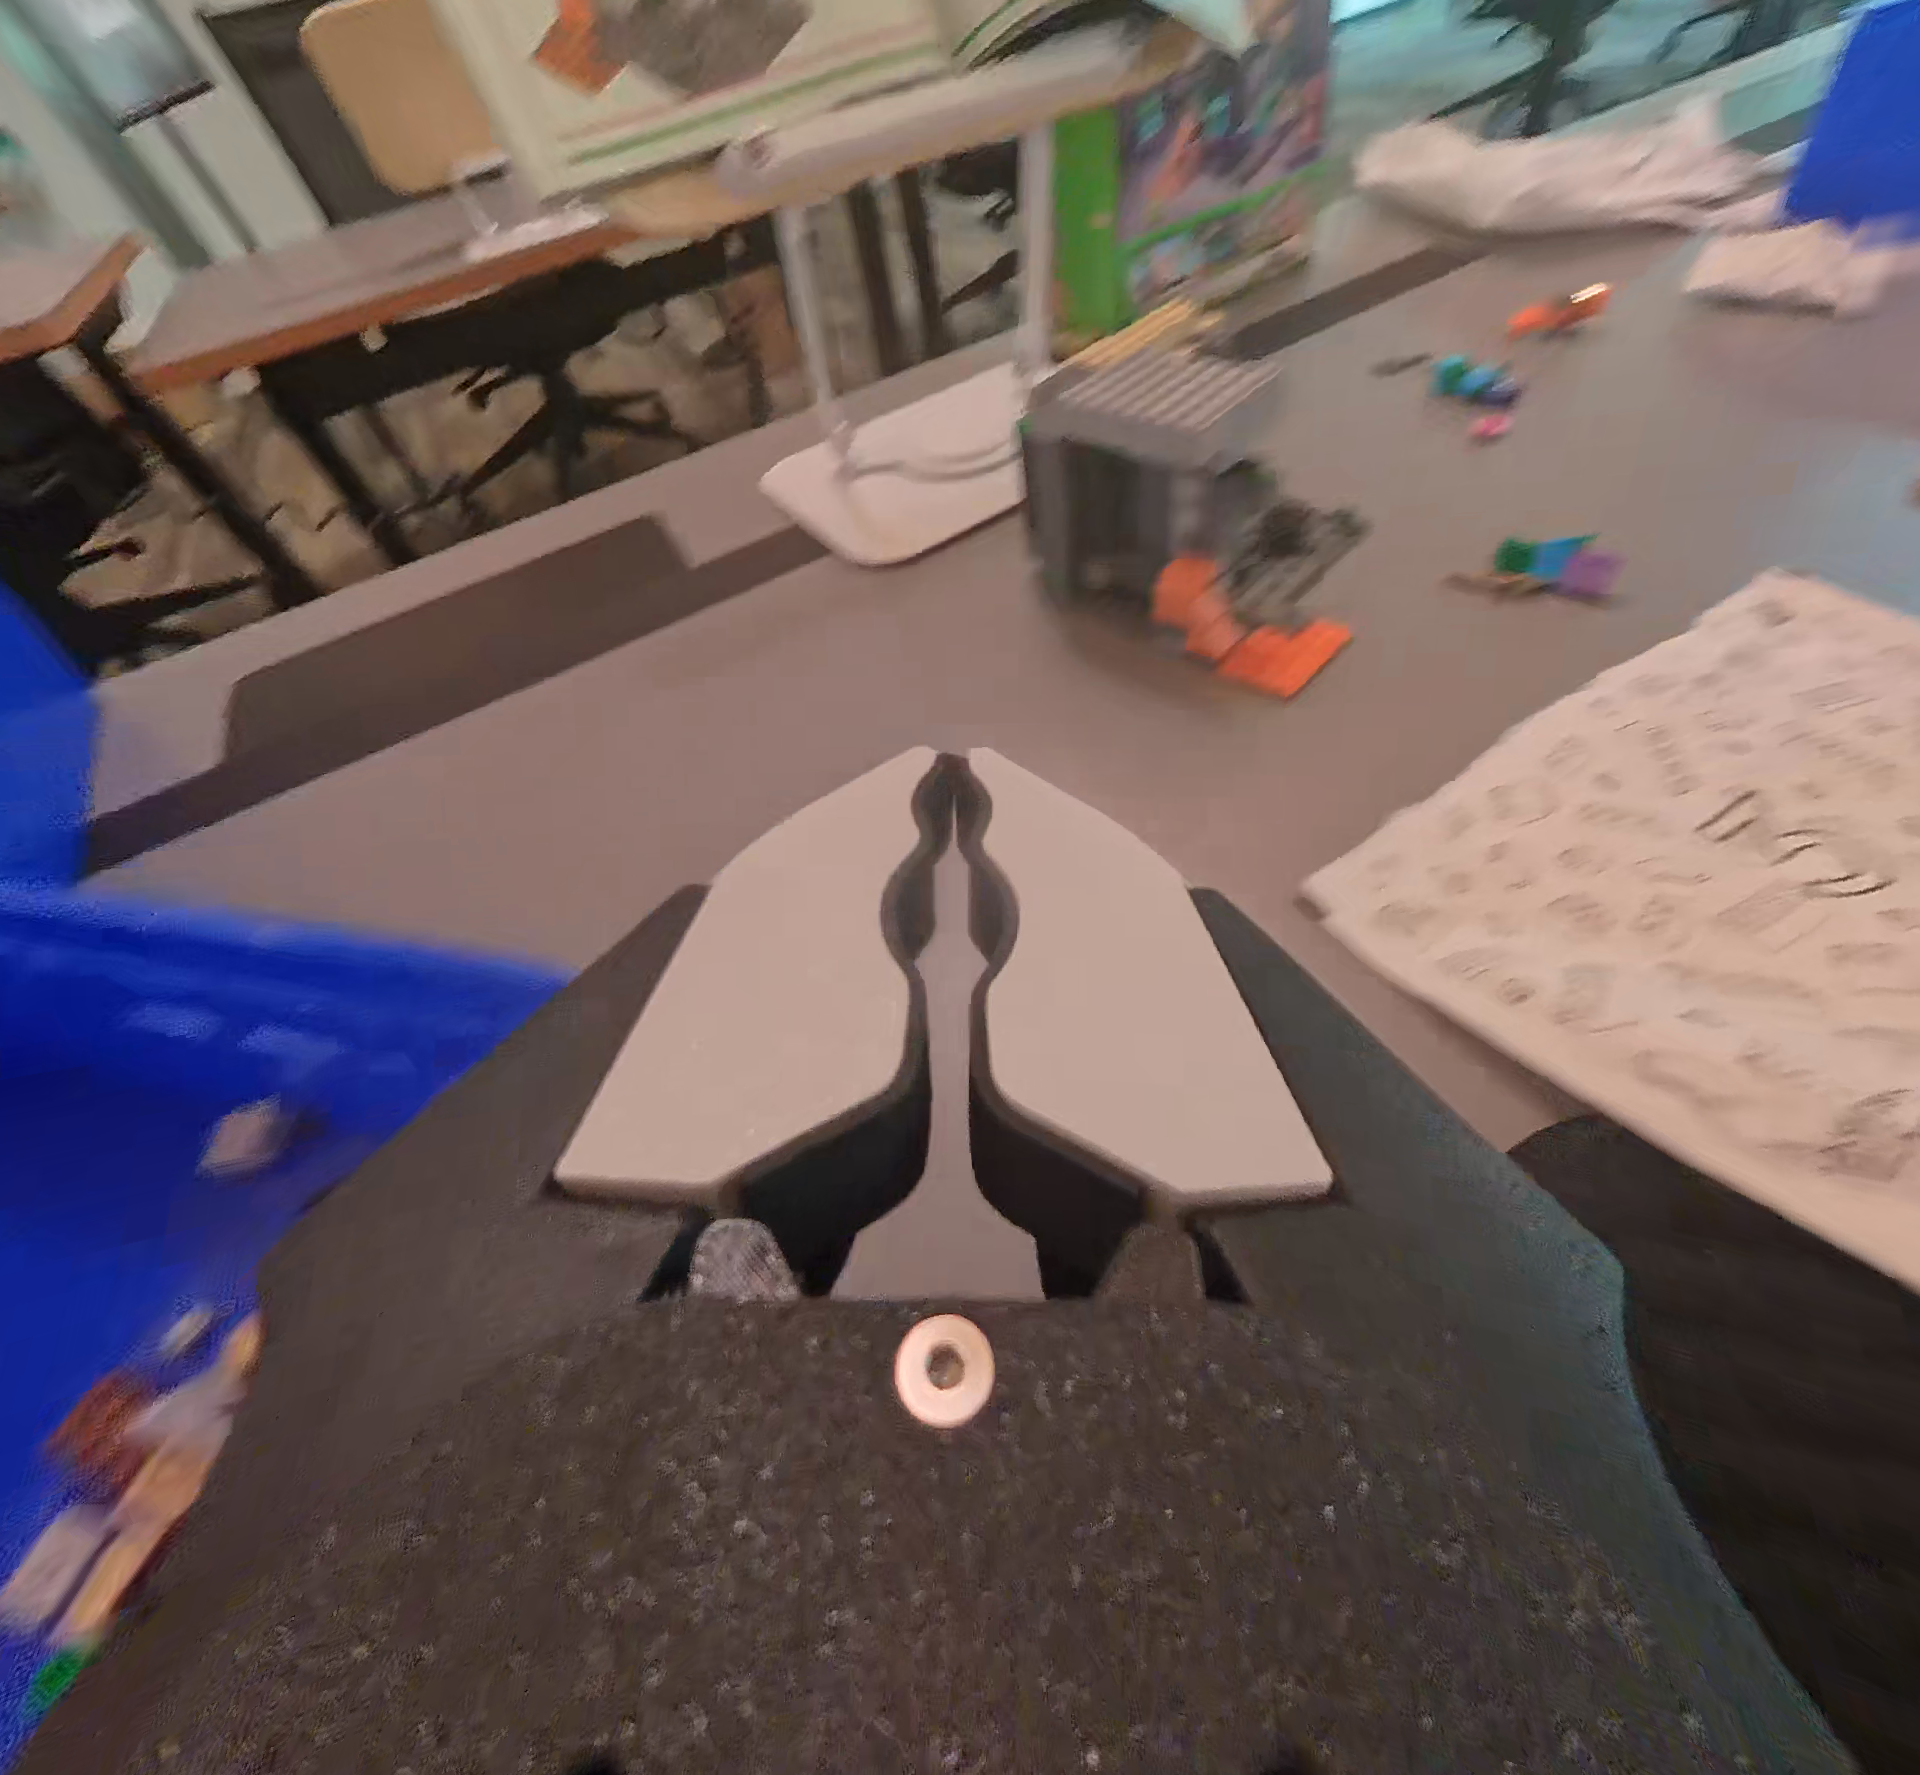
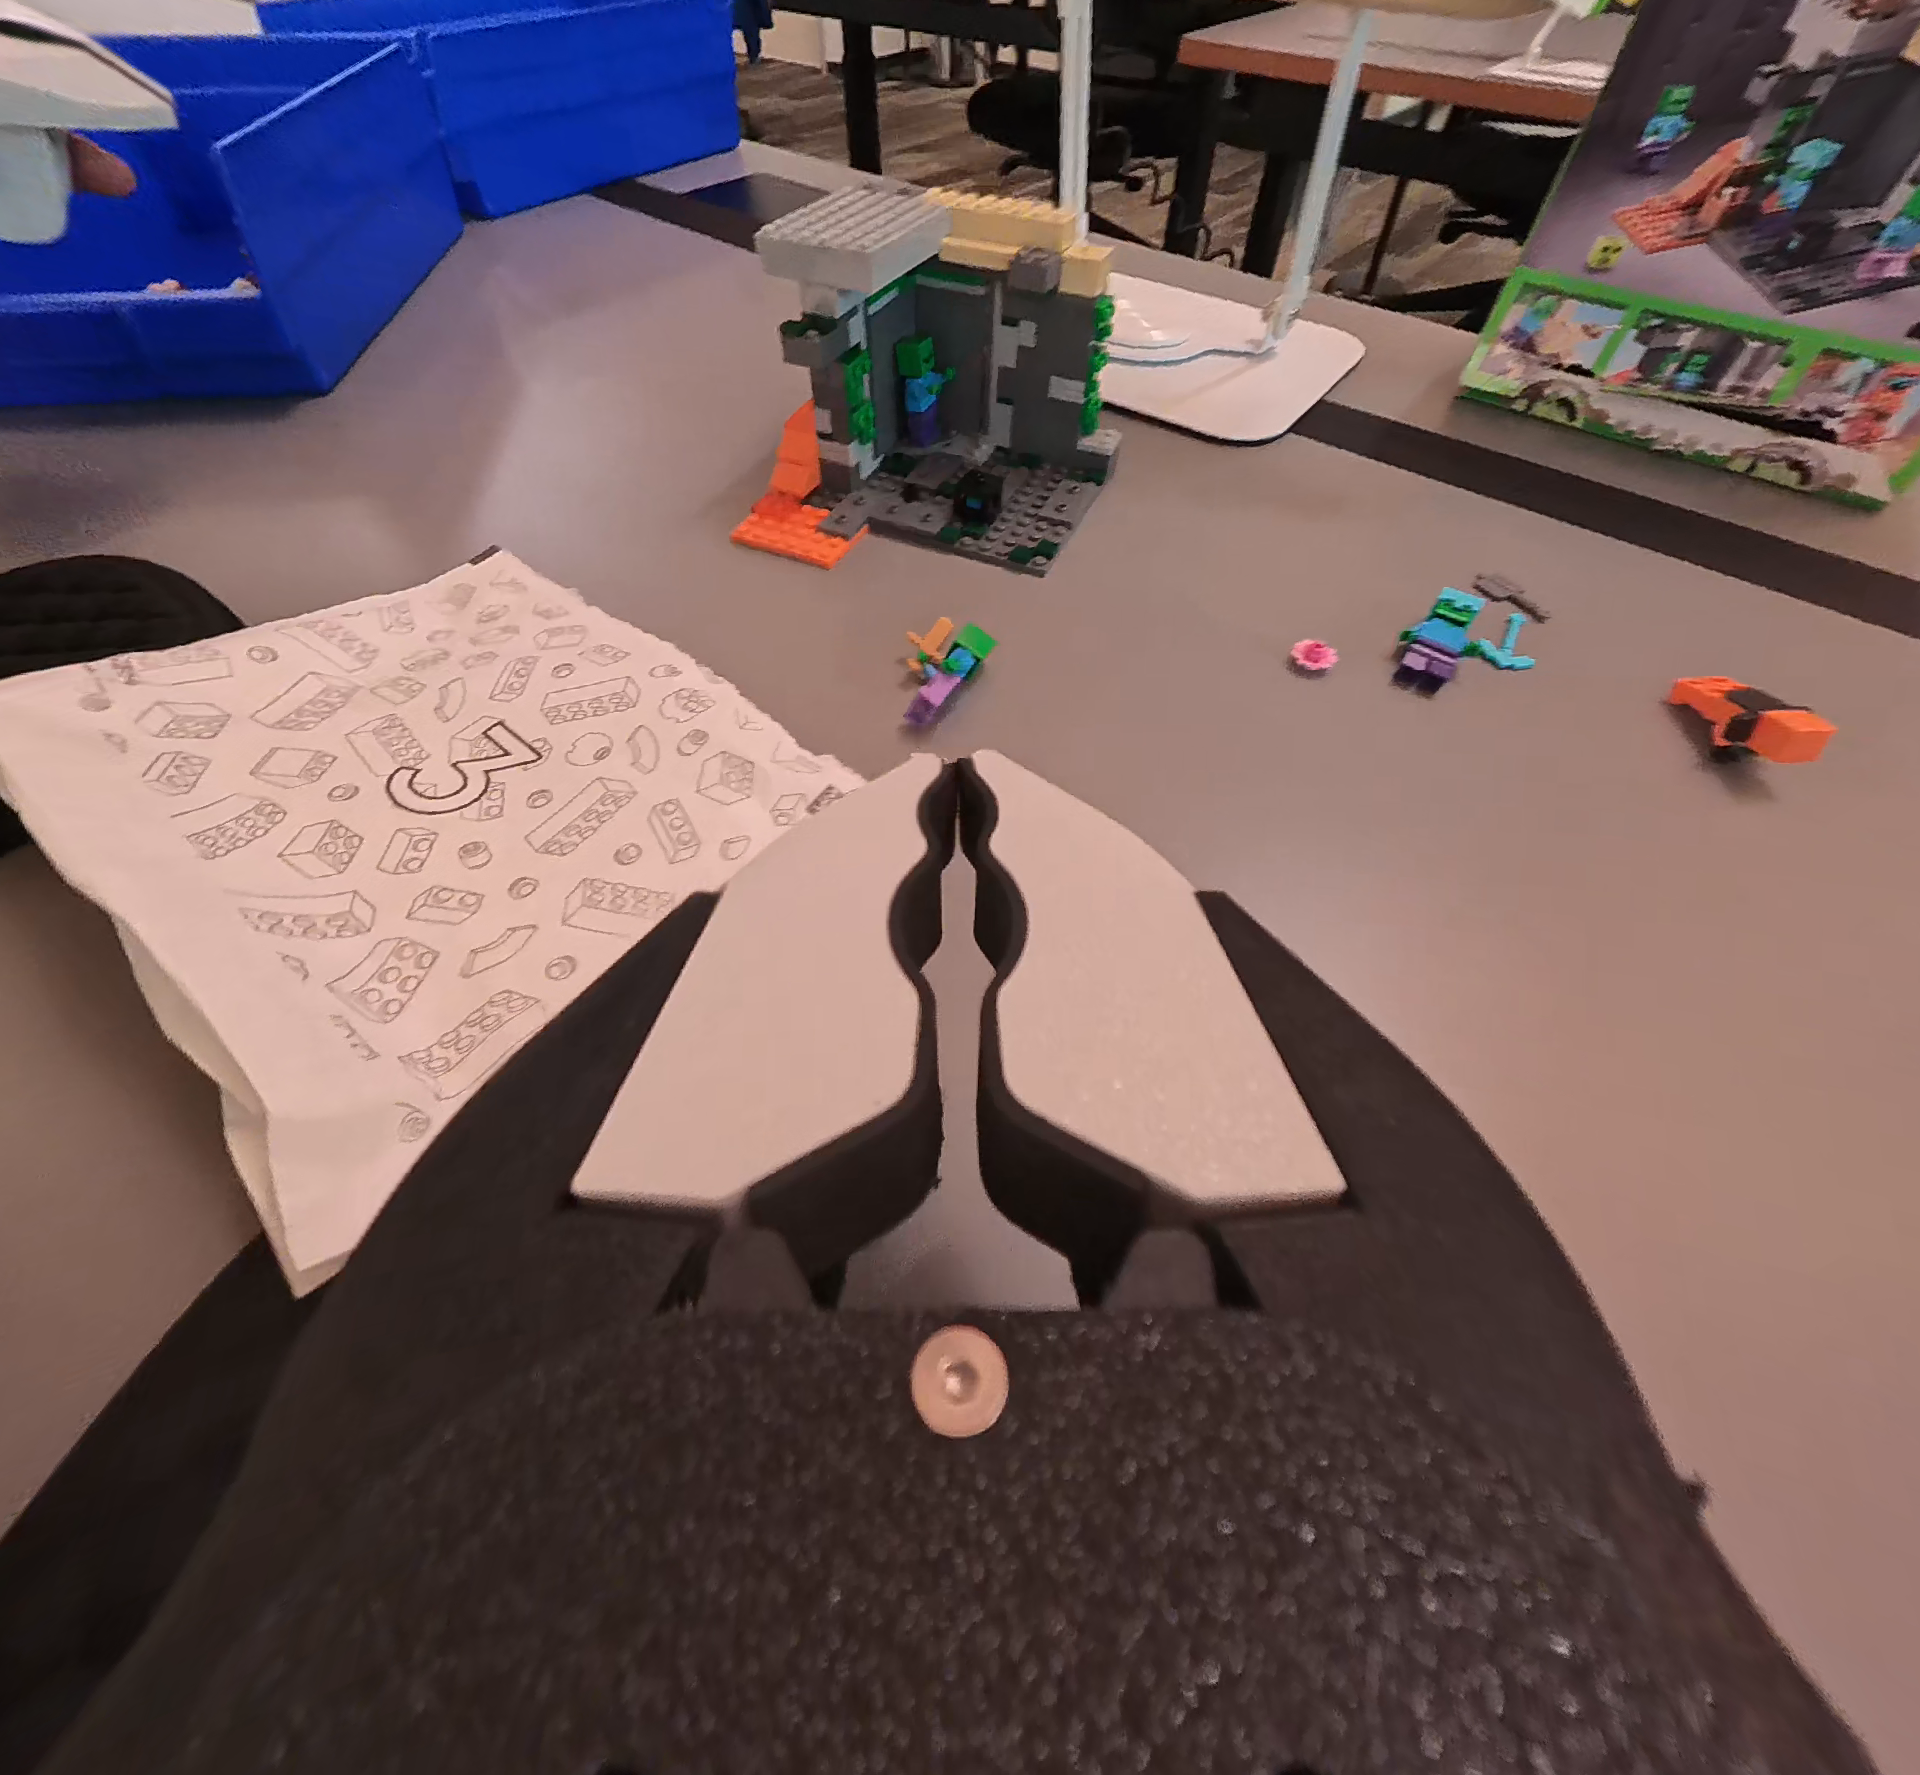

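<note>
Right gripper (image 2: 957,764) closed, empty, above table (image 2: 1351,894); toy figure (image 2: 951,671) just ahead. Left gripper (image 1: 952,757) closed, empty.

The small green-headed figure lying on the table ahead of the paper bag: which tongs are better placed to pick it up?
Right, probably. The right tongs sit shut and empty, with the small figure just beyond their tips. The left tongs, also shut and empty, point toward the brick building, with the figure off to their right.

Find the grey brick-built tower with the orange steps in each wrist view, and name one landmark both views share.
Left wrist view: grey brick tower, upper centre-right, blurred, on the grey table.
Right wrist view: same tower, upper centre, sharp.
Shared landmark: the white lamp base just behind it.
</note>
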`<state>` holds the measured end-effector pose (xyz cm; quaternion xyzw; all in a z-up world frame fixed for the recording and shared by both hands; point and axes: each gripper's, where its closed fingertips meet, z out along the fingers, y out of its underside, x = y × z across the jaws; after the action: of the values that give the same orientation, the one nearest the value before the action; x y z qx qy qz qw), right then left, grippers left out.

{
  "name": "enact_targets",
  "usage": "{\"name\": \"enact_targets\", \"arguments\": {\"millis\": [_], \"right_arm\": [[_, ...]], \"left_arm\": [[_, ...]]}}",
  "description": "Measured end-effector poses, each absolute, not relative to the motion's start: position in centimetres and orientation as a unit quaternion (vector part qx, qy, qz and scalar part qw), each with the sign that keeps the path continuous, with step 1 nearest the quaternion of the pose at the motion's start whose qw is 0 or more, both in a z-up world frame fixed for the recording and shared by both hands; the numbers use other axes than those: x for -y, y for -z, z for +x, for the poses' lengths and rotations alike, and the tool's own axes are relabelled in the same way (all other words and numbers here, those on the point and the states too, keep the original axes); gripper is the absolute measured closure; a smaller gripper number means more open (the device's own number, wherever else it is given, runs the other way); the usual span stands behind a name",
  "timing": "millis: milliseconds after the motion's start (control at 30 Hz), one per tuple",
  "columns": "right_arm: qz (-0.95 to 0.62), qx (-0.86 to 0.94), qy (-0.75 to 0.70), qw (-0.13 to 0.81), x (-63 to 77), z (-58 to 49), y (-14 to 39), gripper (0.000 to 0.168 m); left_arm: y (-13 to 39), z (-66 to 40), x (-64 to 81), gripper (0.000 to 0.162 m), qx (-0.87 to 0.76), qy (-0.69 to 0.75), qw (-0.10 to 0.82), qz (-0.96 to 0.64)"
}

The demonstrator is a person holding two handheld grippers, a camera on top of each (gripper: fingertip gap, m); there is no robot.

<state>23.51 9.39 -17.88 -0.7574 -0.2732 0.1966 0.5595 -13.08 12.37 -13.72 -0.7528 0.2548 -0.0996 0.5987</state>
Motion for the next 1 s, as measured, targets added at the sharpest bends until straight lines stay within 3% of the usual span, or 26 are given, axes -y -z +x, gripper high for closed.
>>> {"name": "enact_targets", "arguments": {"millis": [133, 333, 600, 1000], "right_arm": [[-0.767, 0.248, -0.174, 0.565, -10.8, 25.9, 17.5, 0.168], [-0.793, 0.223, -0.129, 0.551, -13.3, 30.5, 18.0, 0.153], [-0.834, 0.189, -0.068, 0.514, -17.0, 38.0, 20.0, 0.153], [-0.879, 0.154, 0.000, 0.452, -22.4, 45.5, 22.8, 0.145]], "left_arm": [[13.1, -6.6, -12.1, 0.162, -0.303, 0.173, 0.603, -0.717], [14.5, -1.0, -12.9, 0.162, -0.349, 0.198, 0.599, -0.693], [18.4, 0.5, -12.2, 0.162, -0.360, 0.209, 0.572, -0.707], [19.4, 1.3, -11.9, 0.162, -0.375, 0.207, 0.563, -0.707]]}}
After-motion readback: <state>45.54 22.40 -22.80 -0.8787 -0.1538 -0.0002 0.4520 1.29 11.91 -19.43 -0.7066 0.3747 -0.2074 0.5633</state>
